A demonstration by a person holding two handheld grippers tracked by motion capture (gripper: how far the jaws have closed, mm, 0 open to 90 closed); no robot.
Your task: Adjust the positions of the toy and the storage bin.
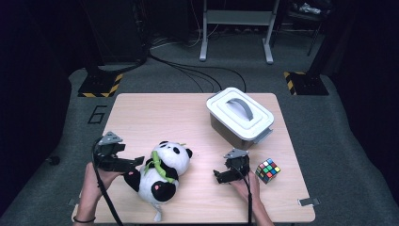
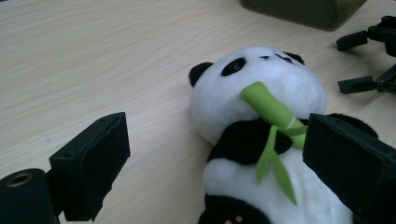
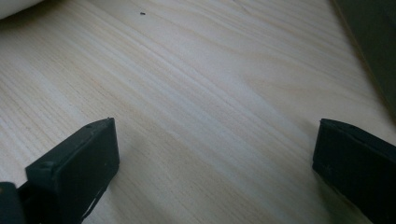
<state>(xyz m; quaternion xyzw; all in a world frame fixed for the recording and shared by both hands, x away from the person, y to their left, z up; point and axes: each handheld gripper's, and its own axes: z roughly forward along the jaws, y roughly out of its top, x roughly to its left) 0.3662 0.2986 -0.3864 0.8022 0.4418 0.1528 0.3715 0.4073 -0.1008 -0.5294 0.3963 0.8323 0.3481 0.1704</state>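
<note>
A black-and-white panda plush (image 1: 162, 172) with a green bamboo stalk (image 2: 271, 108) lies on its back in the front middle of the wooden table (image 1: 155, 113). My left gripper (image 1: 134, 165) is open at the panda's left side. In the left gripper view its jaws (image 2: 217, 140) stand wide apart, the right one over the panda's body, the left one over bare wood. My right gripper (image 1: 219, 176) is open to the panda's right, low over the table. In the right gripper view (image 3: 215, 149) there is only wood between its jaws.
A white lidded box with a grey handle (image 1: 240, 115) stands at the back right of the table. A colourful puzzle cube (image 1: 267, 170) sits just right of the right hand. Cables and frame legs are on the floor beyond the table.
</note>
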